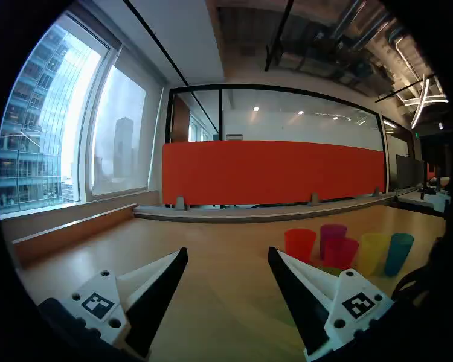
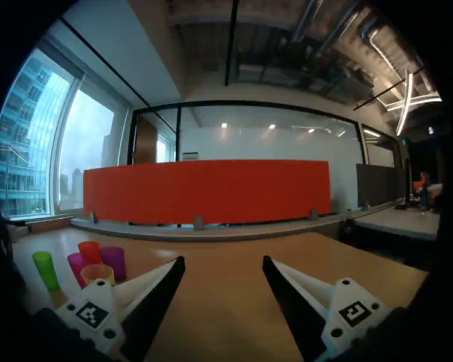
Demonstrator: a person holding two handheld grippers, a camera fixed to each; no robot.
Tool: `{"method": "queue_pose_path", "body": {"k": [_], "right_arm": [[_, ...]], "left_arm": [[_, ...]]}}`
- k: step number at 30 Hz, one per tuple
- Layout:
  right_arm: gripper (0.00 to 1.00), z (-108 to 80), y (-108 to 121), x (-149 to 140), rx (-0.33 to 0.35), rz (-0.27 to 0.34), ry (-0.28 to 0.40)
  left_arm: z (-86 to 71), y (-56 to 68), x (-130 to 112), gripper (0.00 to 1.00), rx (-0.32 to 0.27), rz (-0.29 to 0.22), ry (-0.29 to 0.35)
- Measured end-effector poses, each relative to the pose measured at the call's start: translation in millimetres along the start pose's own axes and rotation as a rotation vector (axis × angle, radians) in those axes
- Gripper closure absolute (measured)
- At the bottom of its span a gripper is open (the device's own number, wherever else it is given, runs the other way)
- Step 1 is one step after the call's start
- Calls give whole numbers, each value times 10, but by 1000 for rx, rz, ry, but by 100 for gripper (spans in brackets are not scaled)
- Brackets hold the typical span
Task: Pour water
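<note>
While both claws are pointing across the wooden table (image 1: 226, 241), the stock is standing as follows.

Left gripper (image 1: 228, 258): sitting at the bottom of the left gripper view, fingers spreading wide apart and gripping nothing, bare wood showing between them.

Right gripper (image 2: 223, 263): sitting at the bottom of the right gripper view, likewise gaping open and holding nothing.

Cups, left gripper view: five are standing upright in a tight cluster at the lower right of the frame, just beyond the right-hand finger. A red cup (image 1: 300, 243) is standing leftmost, a magenta cup (image 1: 333, 231) is sitting behind a pink cup (image 1: 342, 252), and a yellow cup (image 1: 372, 253) and a teal cup (image 1: 399, 253) are closing the row on the right. Whether any is holding water, I cannot tell.

Cups, right gripper view: a green cup (image 2: 45, 269) is standing at the lower left, slightly apart from a purple cup (image 2: 114, 262) and its bunched neighbours, which are peeking over the left-hand finger.

Orange partition (image 1: 275, 172): running along the far edge of the table, mid-frame.

Windows (image 1: 51, 133): glowing at the upper left.
</note>
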State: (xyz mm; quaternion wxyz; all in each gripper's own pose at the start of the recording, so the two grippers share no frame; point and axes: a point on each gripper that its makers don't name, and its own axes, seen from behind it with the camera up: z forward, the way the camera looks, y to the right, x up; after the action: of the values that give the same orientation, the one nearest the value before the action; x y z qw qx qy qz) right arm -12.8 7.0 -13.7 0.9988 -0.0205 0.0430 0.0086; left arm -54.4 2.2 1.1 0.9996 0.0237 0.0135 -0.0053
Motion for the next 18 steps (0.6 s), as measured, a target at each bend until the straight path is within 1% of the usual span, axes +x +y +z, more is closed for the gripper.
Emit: {"method": "queue_pose_path", "body": {"k": [9, 18], "right_arm": [[0, 51, -51, -103, 12, -8, -20], [0, 62, -64, -183, 8, -28, -41]], "left_arm": [[-4, 3, 2, 1, 0, 0, 0], [0, 4, -1, 1, 0, 0, 0]]}}
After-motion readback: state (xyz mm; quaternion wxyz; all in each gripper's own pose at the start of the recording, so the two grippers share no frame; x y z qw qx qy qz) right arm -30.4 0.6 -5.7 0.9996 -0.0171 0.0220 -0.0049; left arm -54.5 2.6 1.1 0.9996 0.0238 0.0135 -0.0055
